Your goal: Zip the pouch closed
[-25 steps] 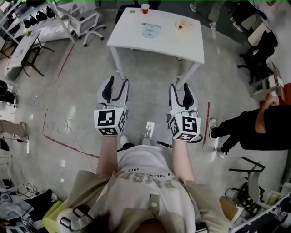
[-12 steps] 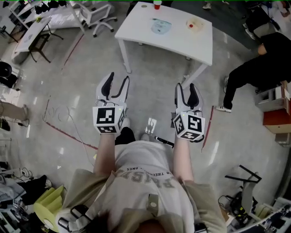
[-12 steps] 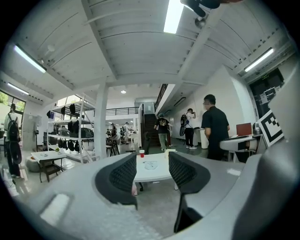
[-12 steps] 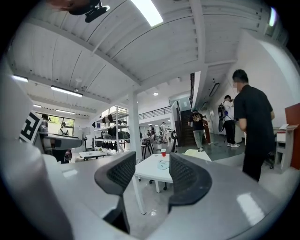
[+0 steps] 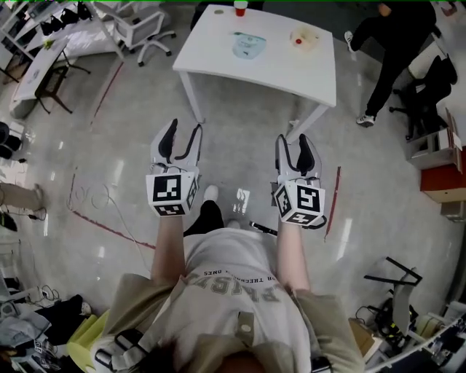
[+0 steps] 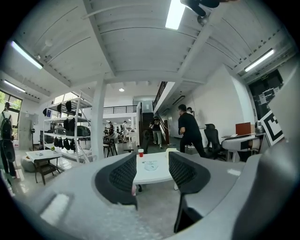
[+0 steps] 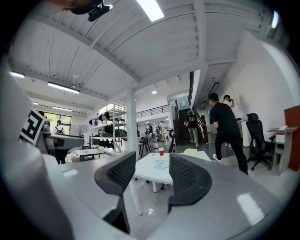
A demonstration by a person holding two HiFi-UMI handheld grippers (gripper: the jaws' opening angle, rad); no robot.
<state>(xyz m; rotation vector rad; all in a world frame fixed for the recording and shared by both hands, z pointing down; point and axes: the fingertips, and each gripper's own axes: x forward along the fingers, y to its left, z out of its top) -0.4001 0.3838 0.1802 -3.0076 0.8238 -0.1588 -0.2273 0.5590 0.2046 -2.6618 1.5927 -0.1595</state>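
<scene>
Fingers of the left gripper stand spread with nothing between them. The right gripper is equally wide and empty. Both are held out in front of the person, well short of the white table. The pale blue pouch lies untouched on that table near a red cup. Over the last second a bystander has walked from the right side to beyond the table's far corner, while the grippers have hardly closed the gap. Zipping has not begun, and an approach probably comes first.
</scene>
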